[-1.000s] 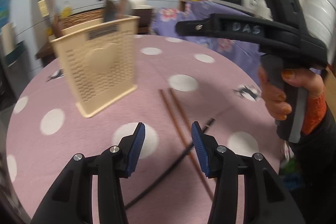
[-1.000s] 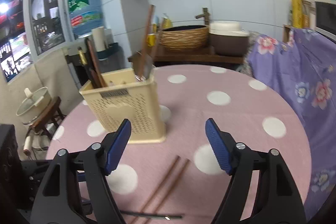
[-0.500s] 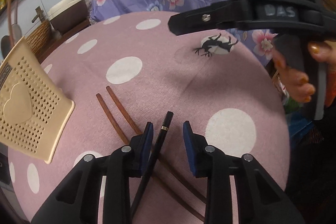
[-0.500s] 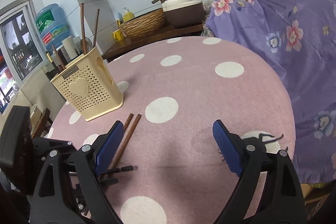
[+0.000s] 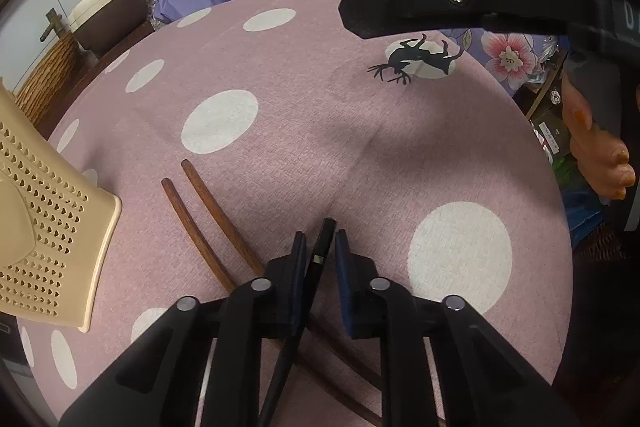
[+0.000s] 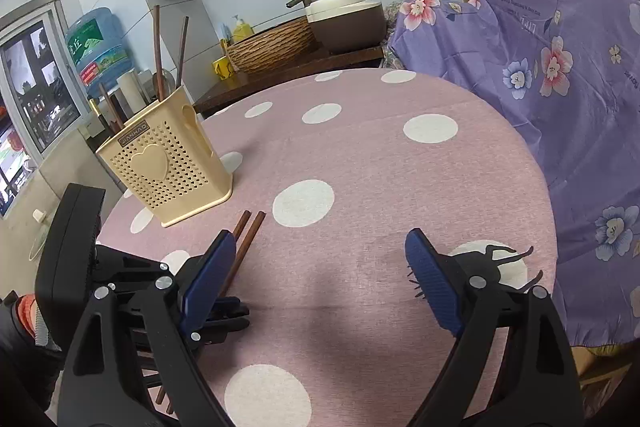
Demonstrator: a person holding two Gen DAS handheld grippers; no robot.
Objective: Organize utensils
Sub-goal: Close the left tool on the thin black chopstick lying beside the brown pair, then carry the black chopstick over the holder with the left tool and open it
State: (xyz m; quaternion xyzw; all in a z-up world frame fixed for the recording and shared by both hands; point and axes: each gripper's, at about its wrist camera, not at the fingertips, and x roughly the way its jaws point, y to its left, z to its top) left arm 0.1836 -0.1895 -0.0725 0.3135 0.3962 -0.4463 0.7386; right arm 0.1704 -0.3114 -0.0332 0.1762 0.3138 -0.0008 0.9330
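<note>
Between the closing left gripper (image 5: pixel 321 259) fingers lies a black chopstick (image 5: pixel 320 247).

Both wrist views look closely down (steeper left) on one table (image 5: pixel 304 75).

Matt pink woven tablecloth (image 5: pixel 320 131), dark polished wooden chopsticks (image 5: pixel 208 203), perforated cream plastic utensil holder (image 6: pixel 168 167).

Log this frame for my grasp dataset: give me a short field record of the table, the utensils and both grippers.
surface: round table, pink polka-dot cloth
holder: cream perforated utensil holder, upright, several sticks inside
loose: two brown chopsticks lying side by side; black chopstick
left gripper: closing, black chopstick between its fingers
right gripper: open, empty
</note>
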